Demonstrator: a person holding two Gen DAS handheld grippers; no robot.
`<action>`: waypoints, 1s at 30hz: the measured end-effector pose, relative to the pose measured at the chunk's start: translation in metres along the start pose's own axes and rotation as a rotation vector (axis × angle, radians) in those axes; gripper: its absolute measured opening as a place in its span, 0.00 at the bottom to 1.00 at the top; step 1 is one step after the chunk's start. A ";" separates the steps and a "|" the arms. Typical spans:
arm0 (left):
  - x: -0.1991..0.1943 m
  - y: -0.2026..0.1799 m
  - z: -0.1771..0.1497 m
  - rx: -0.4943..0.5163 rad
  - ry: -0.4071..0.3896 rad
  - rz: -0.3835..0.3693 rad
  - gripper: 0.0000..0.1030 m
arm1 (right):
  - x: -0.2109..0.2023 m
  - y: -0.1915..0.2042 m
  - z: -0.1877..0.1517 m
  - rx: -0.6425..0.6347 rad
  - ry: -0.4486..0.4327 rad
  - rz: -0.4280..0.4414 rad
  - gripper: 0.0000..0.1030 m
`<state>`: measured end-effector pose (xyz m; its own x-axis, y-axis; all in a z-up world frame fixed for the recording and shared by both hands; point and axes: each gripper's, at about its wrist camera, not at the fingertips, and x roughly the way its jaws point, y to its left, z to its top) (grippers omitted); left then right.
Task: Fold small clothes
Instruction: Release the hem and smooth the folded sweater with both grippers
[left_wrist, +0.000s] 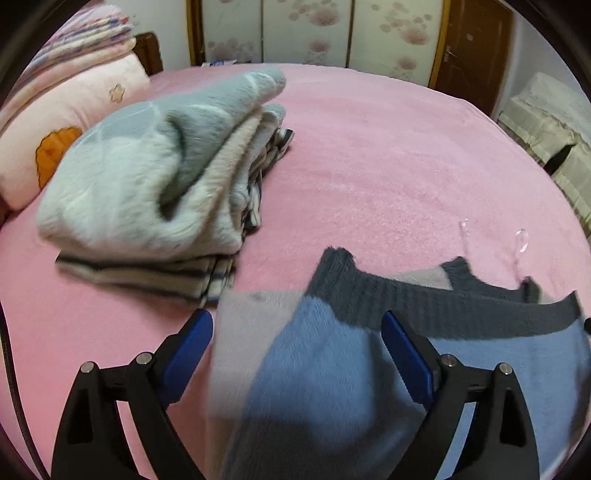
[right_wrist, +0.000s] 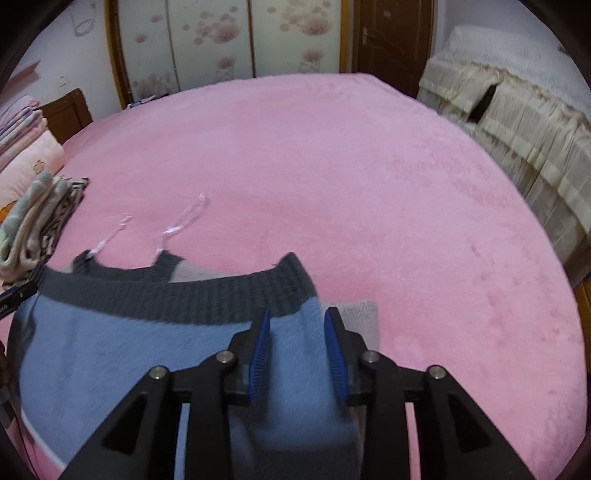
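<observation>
A small fuzzy blue garment (left_wrist: 325, 373) with a dark grey ribbed band and clear straps lies on the pink bed; it also shows in the right wrist view (right_wrist: 110, 354). My left gripper (left_wrist: 295, 325) is open, its blue pads wide apart, with the garment's left edge lying between them. My right gripper (right_wrist: 297, 321) is closed on the blue garment's right corner, fabric bunched between the blue pads. The grey band runs across between the two grippers. The clear straps (right_wrist: 184, 218) lie on the bed beyond the band.
A stack of folded clothes (left_wrist: 147, 184) sits on the pink bed (left_wrist: 388, 166) at the left, with pink pillows (left_wrist: 66, 110) behind it. A cream-covered piece of furniture (right_wrist: 517, 122) stands to the right. Wardrobe doors (right_wrist: 221, 40) stand behind the bed.
</observation>
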<state>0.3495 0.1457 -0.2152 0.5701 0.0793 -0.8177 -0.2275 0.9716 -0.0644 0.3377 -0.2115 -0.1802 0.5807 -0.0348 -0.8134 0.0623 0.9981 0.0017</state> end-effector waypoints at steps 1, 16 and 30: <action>-0.008 0.001 -0.001 -0.005 0.015 -0.013 0.89 | -0.012 0.003 -0.001 -0.007 -0.013 0.009 0.32; -0.165 -0.017 -0.019 0.197 -0.086 -0.010 0.91 | -0.159 0.045 -0.013 -0.030 -0.140 0.157 0.42; -0.144 0.041 -0.141 0.025 -0.068 -0.166 0.89 | -0.144 -0.003 -0.119 0.080 -0.109 0.134 0.26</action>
<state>0.1467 0.1422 -0.1804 0.6503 -0.0682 -0.7566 -0.1071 0.9778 -0.1801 0.1567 -0.2031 -0.1321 0.6726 0.0888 -0.7347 0.0402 0.9869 0.1561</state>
